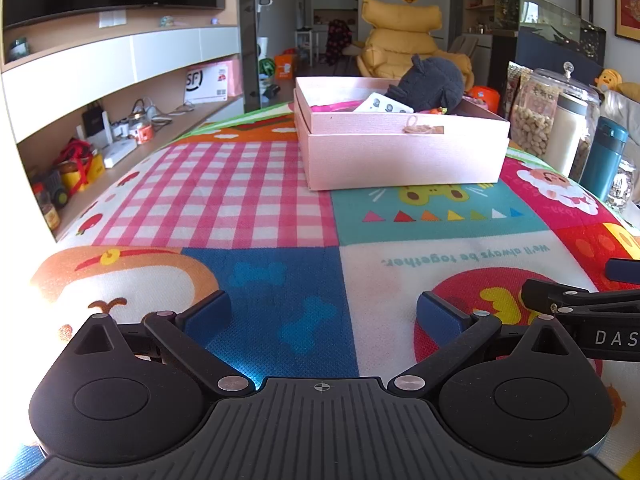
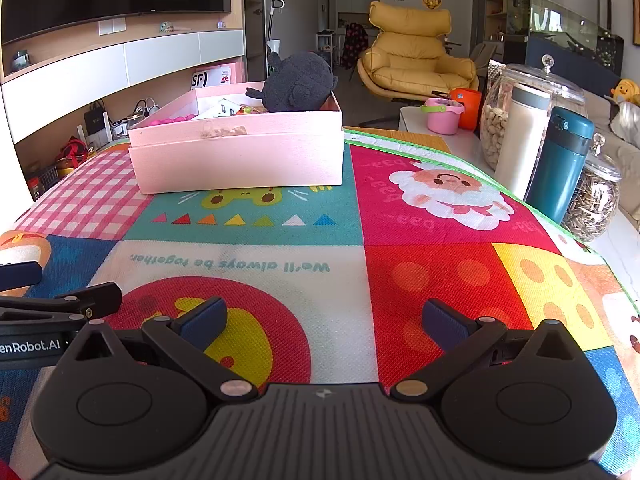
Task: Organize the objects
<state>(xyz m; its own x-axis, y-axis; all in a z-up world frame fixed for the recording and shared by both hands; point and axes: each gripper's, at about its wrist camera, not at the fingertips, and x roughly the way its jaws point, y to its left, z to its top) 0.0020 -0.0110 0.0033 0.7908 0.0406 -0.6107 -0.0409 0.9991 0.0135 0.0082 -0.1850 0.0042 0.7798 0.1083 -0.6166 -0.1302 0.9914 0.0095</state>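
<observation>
The pink box [image 1: 404, 148] sits toward the far side of the table [image 1: 248, 184], on the patchwork cloth, well apart from my left claw [image 1: 324, 312]. From the left wrist view I see it already loaded: a dark plush toy [image 1: 432, 84] bulges over the back rim, a white card [image 1: 382, 104] leans inside, and something magenta [image 1: 332, 106] lies along the inner wall. My left claw hangs wide open over the blue square with nothing between its pads. The right claw's linkage pokes in from the right edge.

From the right wrist view, the same box [image 2: 240, 156] stands ahead and to the left, plush toy [image 2: 298, 82] on top, pink beads [image 2: 176, 121] by the near wall. My right claw [image 2: 324, 318] is also spread wide, empty. The cloth between claws and box shows no loose items. Off the cloth on the right stand a teal flask [image 2: 560, 164], a white bottle [image 2: 520, 140] and glass jars [image 2: 596, 196].

I judge the gathering nearly or wholly done; what remains, if anything, may be those right-side containers or closing the box, though I see no lid.
</observation>
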